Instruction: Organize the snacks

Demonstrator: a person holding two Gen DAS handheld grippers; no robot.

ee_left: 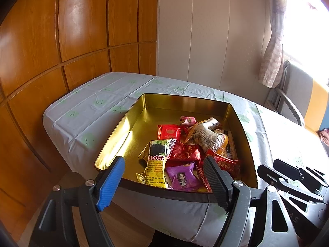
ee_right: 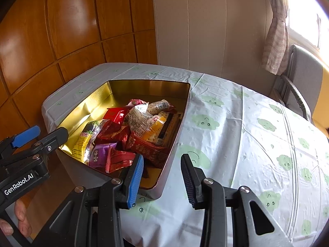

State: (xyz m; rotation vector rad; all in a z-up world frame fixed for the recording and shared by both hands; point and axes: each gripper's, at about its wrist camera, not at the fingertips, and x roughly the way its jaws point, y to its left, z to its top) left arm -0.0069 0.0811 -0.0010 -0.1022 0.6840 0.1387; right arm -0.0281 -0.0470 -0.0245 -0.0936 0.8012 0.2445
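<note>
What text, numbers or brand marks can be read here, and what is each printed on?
"GenRobot.AI": white label on the left tool.
"000元": yellow packet in the tin, first digit cut off; its small print is too fine.
Large characters on the red packets: too blurred.
Print on the clear packet: too small.
Embossed letters on the right tool: unclear.

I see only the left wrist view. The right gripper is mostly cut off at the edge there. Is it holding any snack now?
Observer: No. The right gripper is open, with nothing between its fingers.
Operator: What is it pointing at?
Observer: Mostly at the tablecloth, just right of the tin's near corner.
Operator: Does the right view show the left gripper too?
Observer: Yes, from the side. The left gripper is open by the tin's near left edge, and the fingertips of a hand show below it.
</note>
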